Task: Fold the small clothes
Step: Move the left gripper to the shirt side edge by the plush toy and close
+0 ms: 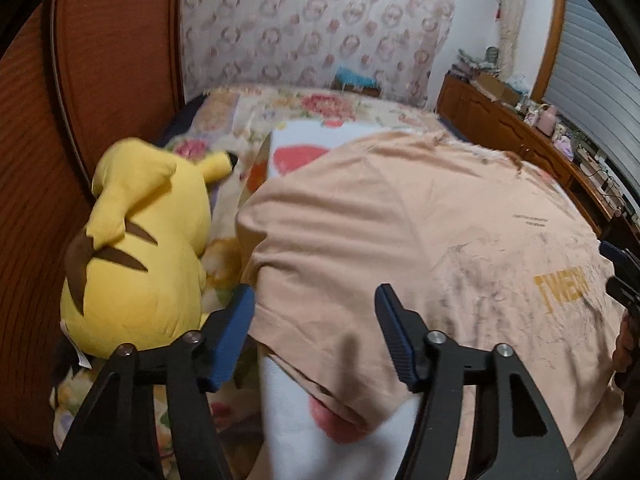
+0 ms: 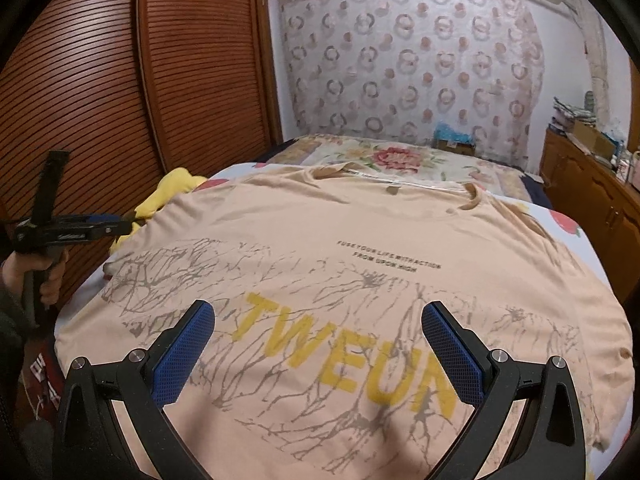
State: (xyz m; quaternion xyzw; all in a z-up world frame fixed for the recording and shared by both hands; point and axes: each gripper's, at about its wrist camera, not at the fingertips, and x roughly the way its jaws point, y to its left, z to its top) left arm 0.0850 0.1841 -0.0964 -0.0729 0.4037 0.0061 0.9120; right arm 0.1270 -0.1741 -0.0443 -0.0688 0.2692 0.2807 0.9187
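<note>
- Peach T-shirt [image 2: 340, 280] lay spread flat on the bed [image 2: 400, 160], print side up, right under both hand-held grippers.
- Left hand-held gripper [image 1: 316, 320] sat about half open over the shirt's sleeve edge, gripping nothing.
- Right hand-held gripper [image 2: 318, 344] gaped wide above the yellow lettering, empty.
- Yellow plush [image 1: 140, 248] sat just left of the left one.

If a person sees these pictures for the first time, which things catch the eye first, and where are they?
A peach T-shirt with large yellow letters lies spread flat across the bed, filling the middle of both views. A bright yellow plush toy sits beside the shirt's sleeve edge, next to the reddish-brown slatted wardrobe doors. Both blue-padded grippers, left gripper and right gripper, hover open over the shirt.
</note>
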